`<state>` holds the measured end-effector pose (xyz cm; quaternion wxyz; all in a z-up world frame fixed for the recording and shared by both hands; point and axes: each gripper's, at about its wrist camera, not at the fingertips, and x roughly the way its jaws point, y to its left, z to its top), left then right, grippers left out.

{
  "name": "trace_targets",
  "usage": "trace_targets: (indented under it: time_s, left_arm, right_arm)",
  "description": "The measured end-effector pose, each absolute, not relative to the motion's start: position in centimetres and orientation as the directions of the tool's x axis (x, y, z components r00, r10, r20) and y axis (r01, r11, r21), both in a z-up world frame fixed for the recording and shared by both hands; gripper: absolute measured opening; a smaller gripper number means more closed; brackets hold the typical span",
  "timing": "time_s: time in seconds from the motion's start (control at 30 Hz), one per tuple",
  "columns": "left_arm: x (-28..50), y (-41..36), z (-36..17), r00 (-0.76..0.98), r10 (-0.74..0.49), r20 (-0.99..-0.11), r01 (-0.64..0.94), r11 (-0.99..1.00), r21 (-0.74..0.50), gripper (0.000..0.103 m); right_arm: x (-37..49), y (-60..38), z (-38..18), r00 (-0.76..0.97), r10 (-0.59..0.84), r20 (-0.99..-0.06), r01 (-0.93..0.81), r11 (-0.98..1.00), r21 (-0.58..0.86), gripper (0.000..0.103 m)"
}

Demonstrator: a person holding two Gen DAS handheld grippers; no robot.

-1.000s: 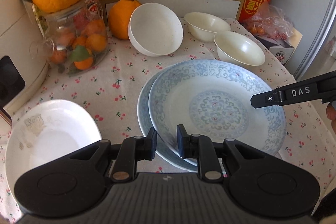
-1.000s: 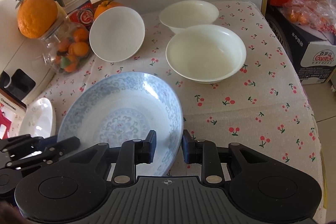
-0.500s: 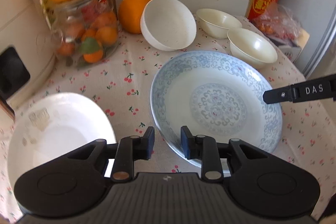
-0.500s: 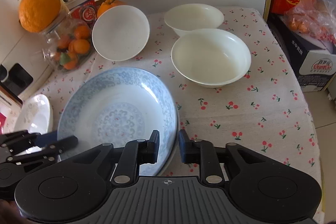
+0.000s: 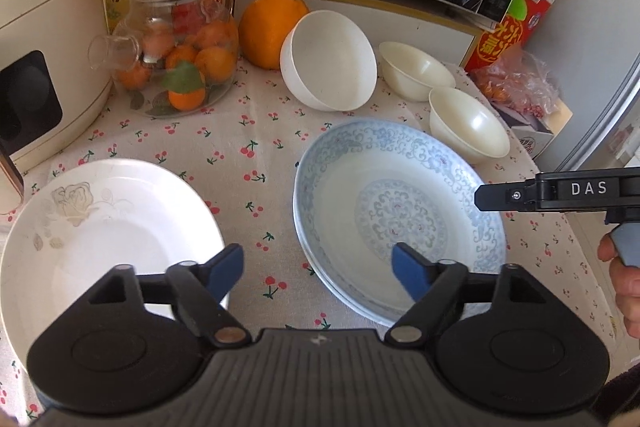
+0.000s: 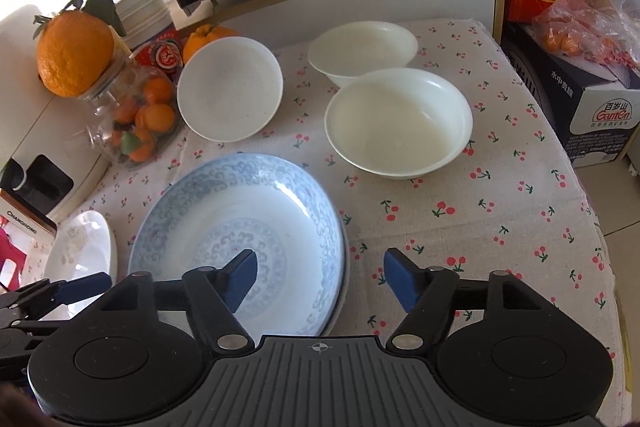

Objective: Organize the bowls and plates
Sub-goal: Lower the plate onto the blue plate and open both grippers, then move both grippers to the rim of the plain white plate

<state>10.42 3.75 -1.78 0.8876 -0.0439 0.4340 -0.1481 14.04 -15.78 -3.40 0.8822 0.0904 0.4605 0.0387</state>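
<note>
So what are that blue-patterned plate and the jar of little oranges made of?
The blue-patterned plate looks like glazed ceramic or porcelain: glossy white with a printed blue scroll design. The jar appears to be clear glass, since the fruit shows through its shiny wall.

On the tablecloth (image 5: 248, 131), two stacked patterned plates (image 5: 400, 215) lay right of a plain plate (image 5: 100, 227), with a tilted bowl (image 5: 328, 61) and two upright bowls (image 5: 468, 125) behind them, a fruit jar (image 5: 176, 63) at back left.
</note>
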Motion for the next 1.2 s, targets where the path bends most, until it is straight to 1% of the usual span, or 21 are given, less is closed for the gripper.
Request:
trace_targets:
  time_s: [0.07, 0.17, 0.27, 0.37, 0.6, 0.73, 0.87, 1.03, 1.2]
  left_arm:
    - [10.2, 4.1, -1.3, 0.589, -0.299, -0.751, 0.221, 0.953, -0.206, 0.088]
    - [9.9, 4.8, -0.7, 0.615, -0.278, -0.738, 0.21, 0.96, -0.186, 0.094]
    - [9.6, 5.7, -0.3, 0.64, -0.249, -0.727, 0.196, 0.968, -0.16, 0.096]
    - [9.4, 6.9, -0.3, 0.653, -0.215, -0.726, 0.171, 0.976, -0.135, 0.097]
    - [9.1, 10.1, -0.5, 0.658, -0.166, -0.734, 0.103, 0.986, -0.131, 0.098]
    - [8.5, 11.8, -0.5, 0.669, -0.13, -0.732, 0.067, 0.991, -0.114, 0.101]
    - [8.0, 13.5, -0.7, 0.682, -0.073, -0.728, 0.021, 0.997, -0.08, 0.102]
    - [7.7, 15.5, -1.4, 0.687, 0.005, -0.726, -0.032, 0.999, -0.023, 0.102]
    - [8.1, 17.3, -2.4, 0.658, 0.039, -0.752, -0.085, 0.996, -0.023, 0.102]
  right_arm:
    - [13.9, -15.4, -3.1, 0.582, 0.159, -0.797, 0.005, 0.98, 0.199, 0.077]
    - [13.7, -14.4, -2.4, 0.598, 0.171, -0.783, -0.019, 0.98, 0.199, 0.08]
    - [13.5, -13.1, -1.8, 0.612, 0.187, -0.769, -0.052, 0.979, 0.197, 0.083]
    - [13.4, -11.9, -1.6, 0.616, 0.203, -0.762, -0.08, 0.977, 0.195, 0.084]
    - [13.4, -8.9, -1.4, 0.618, 0.251, -0.745, -0.135, 0.968, 0.213, 0.085]
    - [13.6, -7.1, -1.5, 0.629, 0.278, -0.726, -0.169, 0.96, 0.222, 0.088]
    - [13.9, -5.3, -2.1, 0.636, 0.311, -0.706, -0.214, 0.95, 0.225, 0.088]
    - [14.1, -3.1, -2.9, 0.647, 0.383, -0.66, -0.311, 0.922, 0.23, 0.089]
    - [14.2, -0.7, -3.6, 0.63, 0.444, -0.637, -0.411, 0.887, 0.211, 0.09]
